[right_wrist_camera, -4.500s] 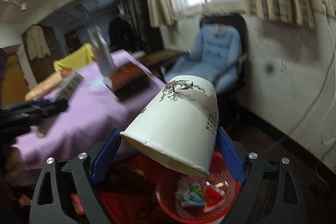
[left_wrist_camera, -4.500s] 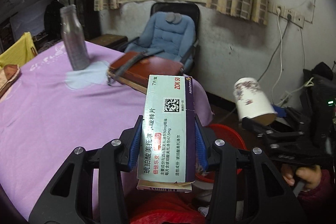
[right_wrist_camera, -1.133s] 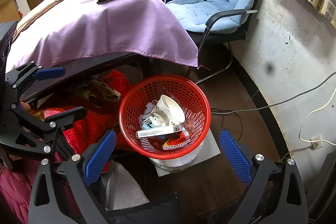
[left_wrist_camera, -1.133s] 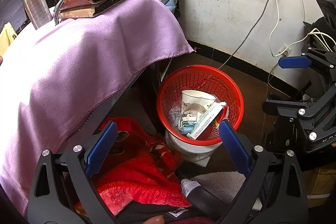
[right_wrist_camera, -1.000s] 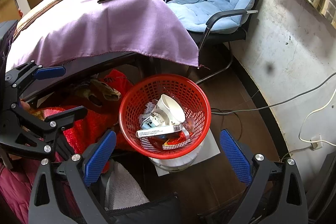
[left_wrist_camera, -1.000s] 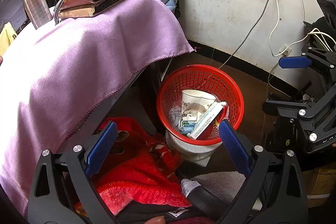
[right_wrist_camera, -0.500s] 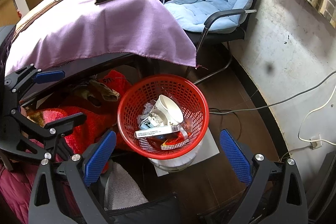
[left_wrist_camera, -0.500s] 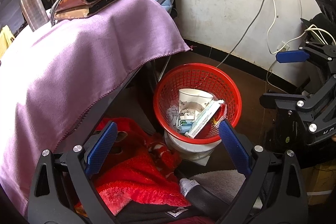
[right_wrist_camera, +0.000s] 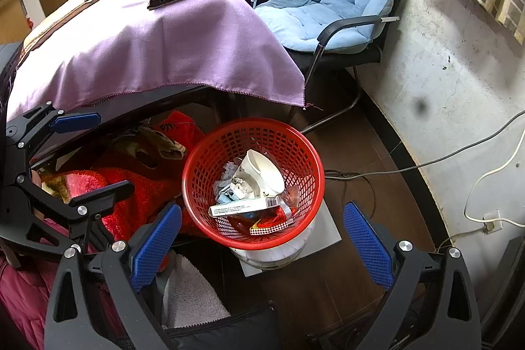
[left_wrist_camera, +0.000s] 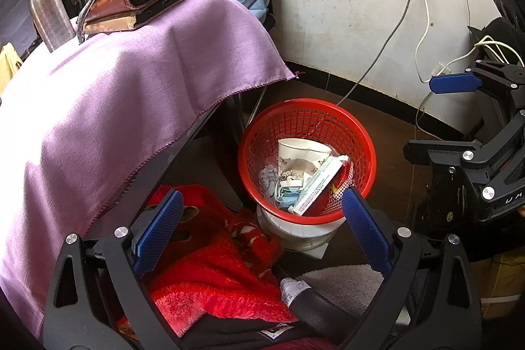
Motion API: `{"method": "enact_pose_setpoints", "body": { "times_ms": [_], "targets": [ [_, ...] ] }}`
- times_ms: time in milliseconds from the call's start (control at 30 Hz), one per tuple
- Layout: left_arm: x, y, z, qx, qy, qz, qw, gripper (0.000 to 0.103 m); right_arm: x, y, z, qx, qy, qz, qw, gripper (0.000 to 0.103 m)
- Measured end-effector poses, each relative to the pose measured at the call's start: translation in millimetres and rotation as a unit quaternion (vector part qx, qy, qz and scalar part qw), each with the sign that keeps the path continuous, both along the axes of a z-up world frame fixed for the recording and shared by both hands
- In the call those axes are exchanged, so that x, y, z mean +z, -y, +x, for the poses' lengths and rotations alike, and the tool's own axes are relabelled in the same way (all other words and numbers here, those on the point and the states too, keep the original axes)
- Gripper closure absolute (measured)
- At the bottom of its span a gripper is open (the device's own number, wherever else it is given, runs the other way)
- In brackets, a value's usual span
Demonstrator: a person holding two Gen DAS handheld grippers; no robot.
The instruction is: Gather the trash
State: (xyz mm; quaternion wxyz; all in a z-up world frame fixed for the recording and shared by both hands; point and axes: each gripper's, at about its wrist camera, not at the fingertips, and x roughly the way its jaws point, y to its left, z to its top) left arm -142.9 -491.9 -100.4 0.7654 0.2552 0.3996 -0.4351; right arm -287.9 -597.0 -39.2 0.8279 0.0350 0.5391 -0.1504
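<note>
Inside red basket [right_wrist_camera: 197, 186] — cup [right_wrist_camera: 262, 174]; box [right_wrist_camera: 244, 206]

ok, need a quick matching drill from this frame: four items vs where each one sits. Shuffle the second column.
Items:
1. paper cup
2. metal bottle
3. blue cushion
4. red basket

Places:
A. on the black chair
B. on a white base on the floor
C. inside the basket
D. upright on the purple-covered table

Pairs: 1-C, 2-D, 3-A, 4-B

Left gripper [left_wrist_camera: 262, 228], right gripper [right_wrist_camera: 262, 243]: jaws wide, empty.
</note>
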Motion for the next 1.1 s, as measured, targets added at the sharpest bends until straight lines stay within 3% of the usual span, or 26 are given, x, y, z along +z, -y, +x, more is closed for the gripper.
{"method": "enact_pose_setpoints", "body": {
  "times_ms": [867, 1100],
  "targets": [
    [-1.7, -0.2, 0.2, -0.008, -0.003, 0.005, 1.0, 0.009, 1.8, 0.8, 0.4, 0.0, 0.001, -0.001, 1.0, 0.006],
    [-0.3, 1.5, -4.7, -0.013, 0.012, 0.008, 0.9998, 0.009, 6.0, 3.0, 0.7, -0.002, 0.002, -0.004, 1.0, 0.006]
  ]
}}
